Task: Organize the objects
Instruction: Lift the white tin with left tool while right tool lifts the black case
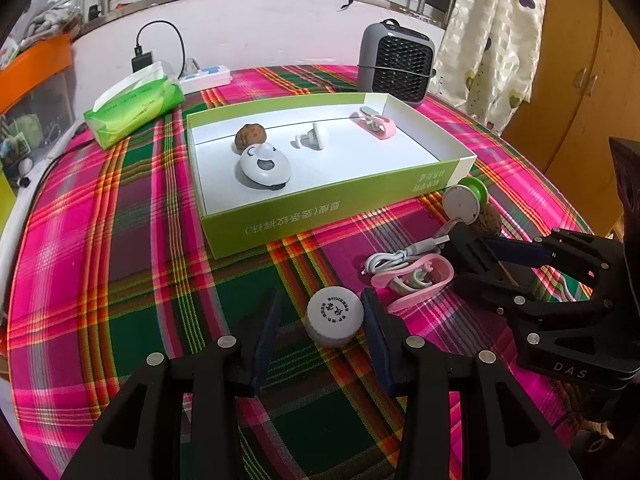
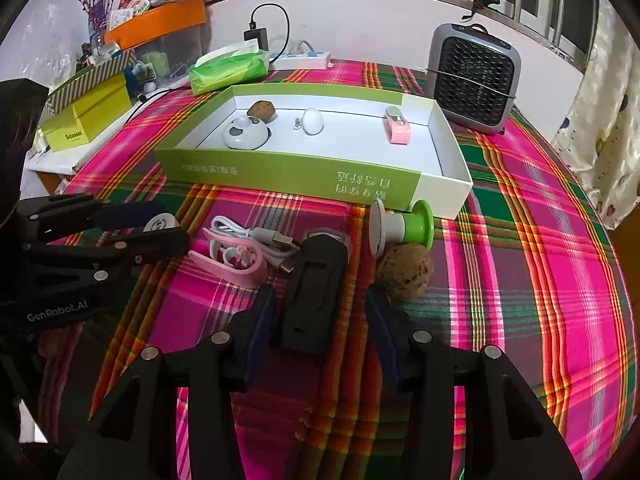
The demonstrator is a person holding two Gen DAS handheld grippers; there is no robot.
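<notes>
The left claw (image 1: 318,336) stands spread over the plaid worktop (image 1: 120,260), a small white ribbed cap (image 1: 335,316) lying between its pads; the right pad is close against the cap, the left pad plainly clear of it, so nothing is pinched. The right claw (image 2: 316,312) is also spread, straddling a black rectangular gadget (image 2: 316,288) that lies lengthwise between its fingers without either pad pressing on it; a walnut (image 2: 404,270) sits just outside its right finger.

Judging by this, the step in hand is picking up loose pieces for the green-and-white box (image 1: 224,224). The next move calls for each claw to close squarely on its piece, lift, and carry it over the box's near wall.

Still on the cloth, just beyond the claws: one pink clip (image 2: 236,266), one coiled white cable (image 2: 248,236), one green-and-white spool-shaped piece (image 2: 404,222), besides the cap, the gadget and that walnut. Six loose pieces in all.

Inside the box, four: a second walnut (image 1: 251,138), a white panda-patterned device (image 1: 264,166), a small white knob-like piece (image 1: 310,136), and a pink clip-like piece (image 1: 376,124).
</notes>
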